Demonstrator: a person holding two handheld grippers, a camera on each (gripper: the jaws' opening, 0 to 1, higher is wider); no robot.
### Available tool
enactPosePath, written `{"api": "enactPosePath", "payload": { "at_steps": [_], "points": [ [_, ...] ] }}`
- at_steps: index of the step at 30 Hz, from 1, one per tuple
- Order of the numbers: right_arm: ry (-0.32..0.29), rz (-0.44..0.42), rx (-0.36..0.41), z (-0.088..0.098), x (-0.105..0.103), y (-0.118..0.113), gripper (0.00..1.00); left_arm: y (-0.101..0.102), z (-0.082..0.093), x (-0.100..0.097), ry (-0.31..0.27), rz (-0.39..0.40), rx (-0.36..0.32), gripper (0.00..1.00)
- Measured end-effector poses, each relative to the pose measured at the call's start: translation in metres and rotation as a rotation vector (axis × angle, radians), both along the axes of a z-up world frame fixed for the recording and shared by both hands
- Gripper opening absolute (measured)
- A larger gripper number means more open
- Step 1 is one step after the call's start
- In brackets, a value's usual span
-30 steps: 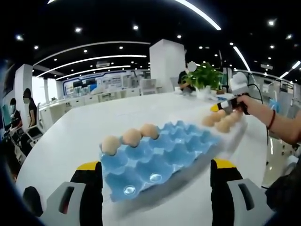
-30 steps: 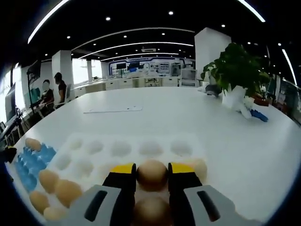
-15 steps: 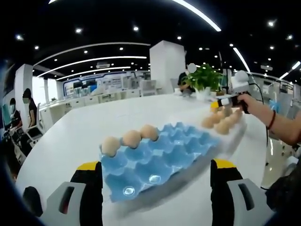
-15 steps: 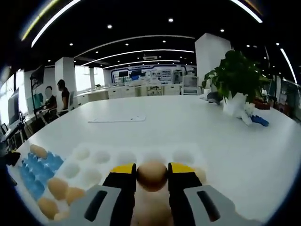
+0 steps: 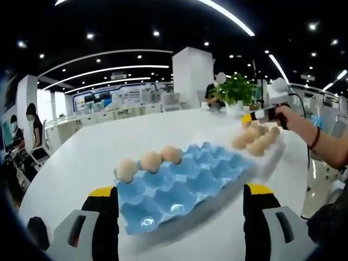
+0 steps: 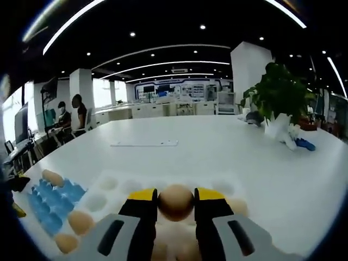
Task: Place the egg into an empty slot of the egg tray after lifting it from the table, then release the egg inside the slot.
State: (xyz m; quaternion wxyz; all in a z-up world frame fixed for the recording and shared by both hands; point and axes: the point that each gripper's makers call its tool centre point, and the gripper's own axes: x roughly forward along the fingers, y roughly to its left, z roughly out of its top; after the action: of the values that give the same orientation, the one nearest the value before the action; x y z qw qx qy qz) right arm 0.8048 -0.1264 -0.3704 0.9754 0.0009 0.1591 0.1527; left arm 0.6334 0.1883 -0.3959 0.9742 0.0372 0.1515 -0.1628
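White table [image 6: 228, 147]; egg [image 6: 175, 202] upright betw. jaws.

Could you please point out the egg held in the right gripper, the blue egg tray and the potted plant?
egg [image 6: 175, 202]: right gripper view, middle of the shell between the jaws.
blue egg tray [image 5: 190, 182]: left gripper view, an empty cup near its middle.
potted plant [image 6: 277, 95]: right gripper view, its leaves.

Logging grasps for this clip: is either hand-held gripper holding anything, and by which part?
The right hand-held gripper holds a brown egg, pinched by its two sides between the yellow tips. The left hand-held gripper is open and holds nothing.
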Motion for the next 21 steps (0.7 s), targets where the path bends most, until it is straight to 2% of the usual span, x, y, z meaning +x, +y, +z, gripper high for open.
{"api": "enactPosePath", "payload": {
  "at_steps": [6, 9, 21],
  "points": [
    [-0.009, 0.028, -0.002, 0.003, 0.001, 0.01, 0.27, 0.0, 0.0, -0.001, 0.0, 0.002, 0.001, 0.97],
    [-0.015, 0.044, 0.0, 0.005, -0.005, 0.018, 0.27, 0.0, 0.001, -0.001, -0.002, 0.002, 0.0, 0.97],
    [-0.02, 0.154, 0.007, 0.011, -0.011, 0.065, 0.27, -0.005, 0.003, -0.002, -0.003, -0.002, -0.002, 0.97]
  ]
}}
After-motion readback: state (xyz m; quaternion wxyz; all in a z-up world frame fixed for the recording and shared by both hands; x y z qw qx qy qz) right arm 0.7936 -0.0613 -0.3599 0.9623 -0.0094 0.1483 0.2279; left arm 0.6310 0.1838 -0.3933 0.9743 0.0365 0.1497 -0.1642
